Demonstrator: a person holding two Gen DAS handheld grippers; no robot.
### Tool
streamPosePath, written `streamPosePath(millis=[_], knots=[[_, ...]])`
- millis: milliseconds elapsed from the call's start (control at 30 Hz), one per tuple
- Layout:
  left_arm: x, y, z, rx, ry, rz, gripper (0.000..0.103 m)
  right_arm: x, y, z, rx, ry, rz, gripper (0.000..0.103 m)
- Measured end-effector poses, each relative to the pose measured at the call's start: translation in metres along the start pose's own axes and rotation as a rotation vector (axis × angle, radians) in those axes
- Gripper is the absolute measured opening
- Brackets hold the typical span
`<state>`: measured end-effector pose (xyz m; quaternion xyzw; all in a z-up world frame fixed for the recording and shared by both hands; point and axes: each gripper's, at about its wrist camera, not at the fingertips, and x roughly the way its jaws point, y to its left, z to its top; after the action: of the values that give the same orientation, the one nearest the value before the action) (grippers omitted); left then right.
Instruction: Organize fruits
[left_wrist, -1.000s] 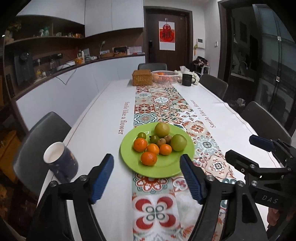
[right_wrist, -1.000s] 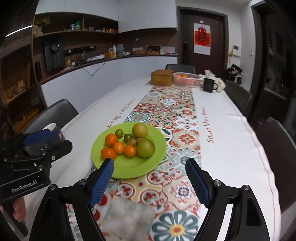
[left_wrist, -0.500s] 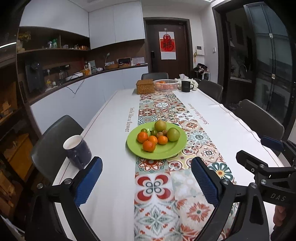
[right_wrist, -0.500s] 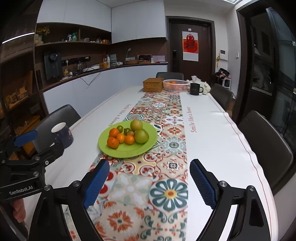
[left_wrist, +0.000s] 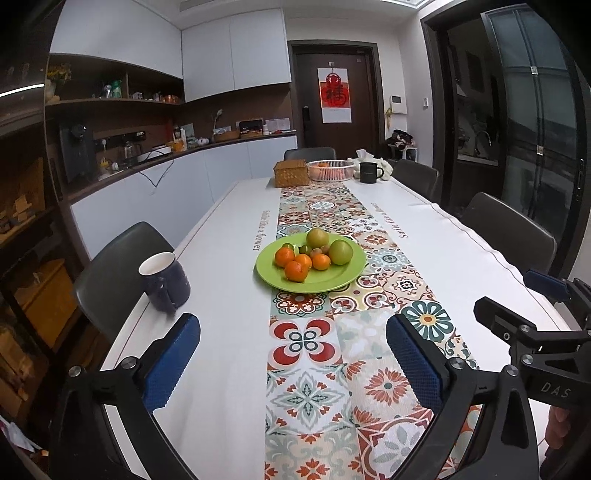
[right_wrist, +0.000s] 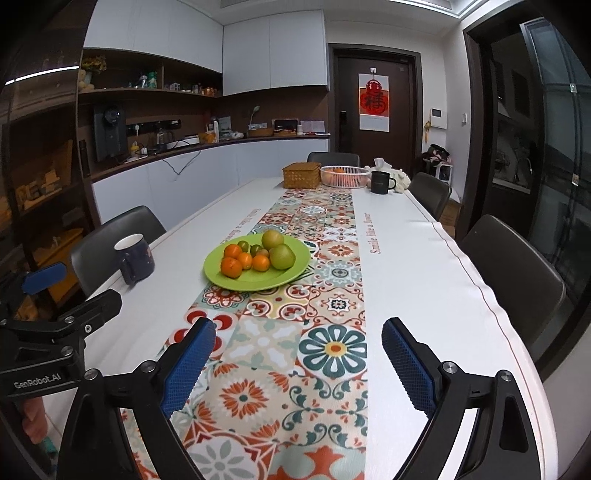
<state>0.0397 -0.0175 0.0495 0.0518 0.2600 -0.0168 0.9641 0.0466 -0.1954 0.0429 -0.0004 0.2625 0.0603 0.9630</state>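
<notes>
A green plate (left_wrist: 332, 280) (right_wrist: 221, 275) sits on the patterned table runner and holds several oranges (left_wrist: 296, 270) (right_wrist: 231, 266), two large green fruits (left_wrist: 340, 252) (right_wrist: 282, 256) and small green and brown ones. My left gripper (left_wrist: 293, 345) is open and empty, well short of the plate over the near end of the table. My right gripper (right_wrist: 299, 349) is open and empty, also short of the plate, to its right. Each gripper shows at the edge of the other's view.
A dark blue mug (left_wrist: 164, 280) (right_wrist: 133, 258) stands near the table's left edge. At the far end are a wicker box (left_wrist: 290, 172), a white fruit basket (left_wrist: 330, 170) and a black mug (left_wrist: 370, 172). Dark chairs line both sides.
Both grippers have pulled back and risen away from the plate, which now looks smaller and farther off. Both stayed open and empty.
</notes>
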Motion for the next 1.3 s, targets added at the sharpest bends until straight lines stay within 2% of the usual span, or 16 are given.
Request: streamPosePath(millis=[1300], knots=[[-0.008,0.000,-0.008,-0.015,0.006,0.002,0.103,0.003,-0.001,-0.018,0.016,0.046,0.010,0.092]])
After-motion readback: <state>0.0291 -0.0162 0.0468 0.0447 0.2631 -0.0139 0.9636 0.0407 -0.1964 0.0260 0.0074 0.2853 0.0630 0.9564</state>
